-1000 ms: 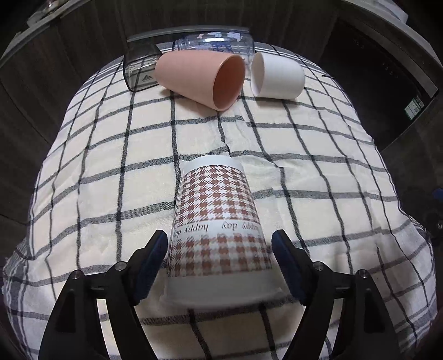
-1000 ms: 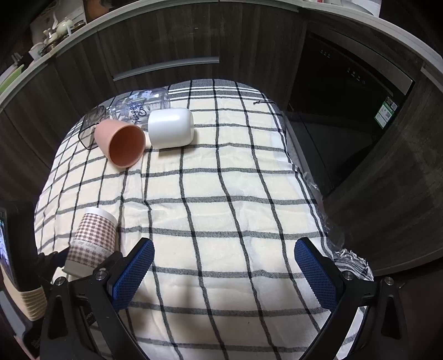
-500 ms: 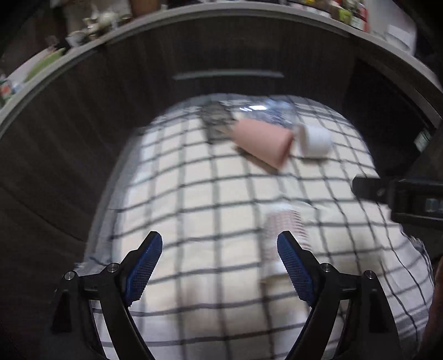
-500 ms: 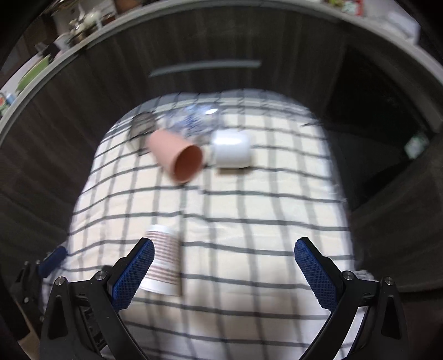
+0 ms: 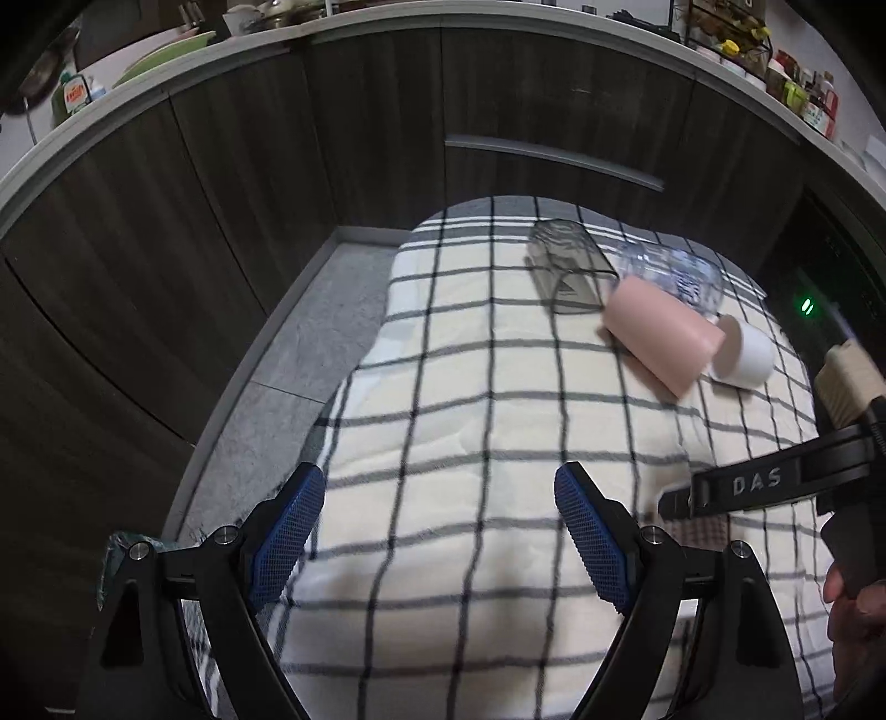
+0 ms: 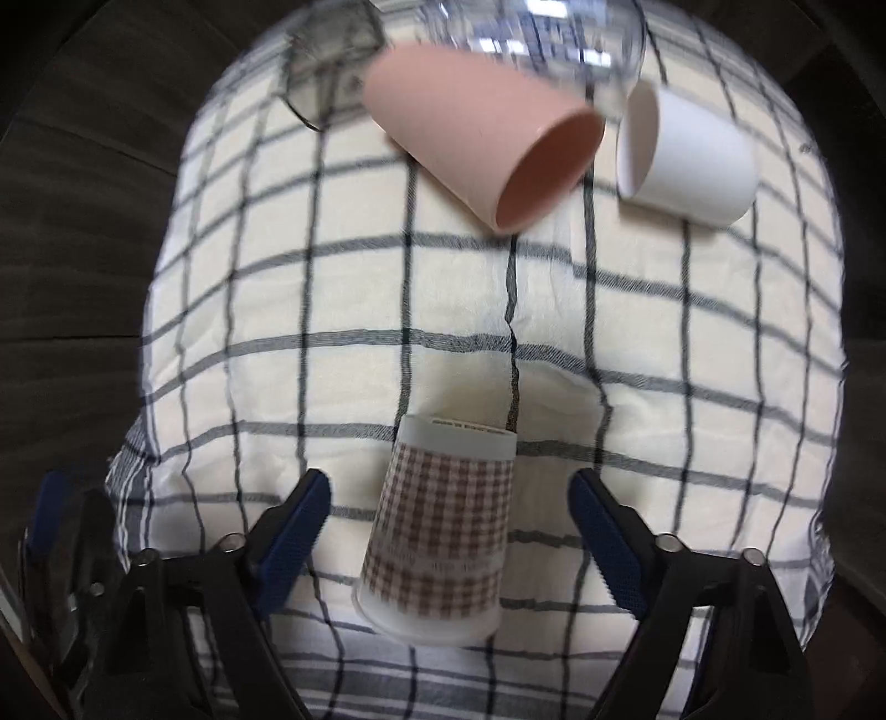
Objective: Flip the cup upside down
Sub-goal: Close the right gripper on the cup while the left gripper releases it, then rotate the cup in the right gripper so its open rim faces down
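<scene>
A paper cup (image 6: 443, 526) with a brown houndstooth pattern stands upside down on the checked cloth (image 6: 277, 360), rim on the cloth. My right gripper (image 6: 448, 531) is open with the cup between its fingers, which do not touch it. My left gripper (image 5: 440, 531) is open and empty over the left part of the cloth. In the left wrist view the paper cup (image 5: 703, 534) is mostly hidden behind the right gripper's body.
A pink cup (image 6: 487, 144), a white cup (image 6: 686, 160), a clear bottle (image 6: 531, 39) and a dark clear container (image 6: 326, 77) lie on their sides at the far end. Dark cabinets (image 5: 277, 194) stand behind; grey floor (image 5: 288, 376) lies left of the table.
My left gripper let go of the paper cup and drew back to the left. My right gripper moved in low and left until the cup stood between its open fingers.
</scene>
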{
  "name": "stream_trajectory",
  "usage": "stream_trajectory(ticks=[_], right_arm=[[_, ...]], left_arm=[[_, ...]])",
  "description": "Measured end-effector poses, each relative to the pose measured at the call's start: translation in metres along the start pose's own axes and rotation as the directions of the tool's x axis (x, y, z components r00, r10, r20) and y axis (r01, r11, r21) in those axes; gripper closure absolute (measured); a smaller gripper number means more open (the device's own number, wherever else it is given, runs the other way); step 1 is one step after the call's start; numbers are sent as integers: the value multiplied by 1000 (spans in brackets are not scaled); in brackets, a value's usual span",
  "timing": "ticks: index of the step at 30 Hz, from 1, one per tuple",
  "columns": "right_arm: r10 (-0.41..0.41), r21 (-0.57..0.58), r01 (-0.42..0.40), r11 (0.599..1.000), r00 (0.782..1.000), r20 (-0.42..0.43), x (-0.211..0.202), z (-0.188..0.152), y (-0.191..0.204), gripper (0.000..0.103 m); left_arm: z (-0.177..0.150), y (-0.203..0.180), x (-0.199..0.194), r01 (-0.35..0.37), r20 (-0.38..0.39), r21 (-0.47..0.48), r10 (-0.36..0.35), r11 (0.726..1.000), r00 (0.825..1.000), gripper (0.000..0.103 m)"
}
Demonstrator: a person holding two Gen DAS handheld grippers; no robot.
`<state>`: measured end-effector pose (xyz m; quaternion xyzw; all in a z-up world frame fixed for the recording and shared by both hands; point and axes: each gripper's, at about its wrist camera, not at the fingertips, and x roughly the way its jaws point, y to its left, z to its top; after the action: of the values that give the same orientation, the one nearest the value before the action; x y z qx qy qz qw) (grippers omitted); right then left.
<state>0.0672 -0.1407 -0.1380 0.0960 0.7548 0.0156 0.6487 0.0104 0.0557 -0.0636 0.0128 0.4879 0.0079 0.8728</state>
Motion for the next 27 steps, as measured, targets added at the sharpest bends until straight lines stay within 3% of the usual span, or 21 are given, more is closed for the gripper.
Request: stream_trajectory(ticks=[7,11,16,18,20,22,23,25,26,27], right_arm=[[-13,38,18,999,992,-127,39,9,2,25],[3,54,5,999,990,-138,48,8,-1,45],[6,33,-4,999,998,-65,32,-5,2,45],[21,19,-21,1000,999,29,12,-12,4,45],[41,-1,-42,999,987,153,-13,-19,4,45],[31,-28,-23,999,943,331,-39,-33,5,45],[25,-32,-13,999,905,425,-49,-38,3,45],[7,-35,19,999,774,633,-61,-60,0,45],[-4,-35,38,999,733,681,-69,-56,-4,45],[-16,-28,55,998,669,743,-70,-59,-6,45]], left_arm=[[9,5,16,17,-7,-14,-17,1000,1000,17],[7,5,21,21,-20,-18,-22,1000,1000,17],[4,3,18,22,-16,-13,-22,1000,1000,17],[3,3,16,21,-8,-18,-21,1000,1000,17],[1,3,14,17,4,-26,-17,1000,1000,17],[-3,3,10,7,31,-37,-5,999,1000,17],[-6,2,8,0,52,-39,2,999,999,17],[-13,1,8,3,79,-48,1,999,997,17],[-17,-1,11,14,81,-55,-10,998,997,17],[-20,-3,14,29,78,-59,-24,998,997,17]])
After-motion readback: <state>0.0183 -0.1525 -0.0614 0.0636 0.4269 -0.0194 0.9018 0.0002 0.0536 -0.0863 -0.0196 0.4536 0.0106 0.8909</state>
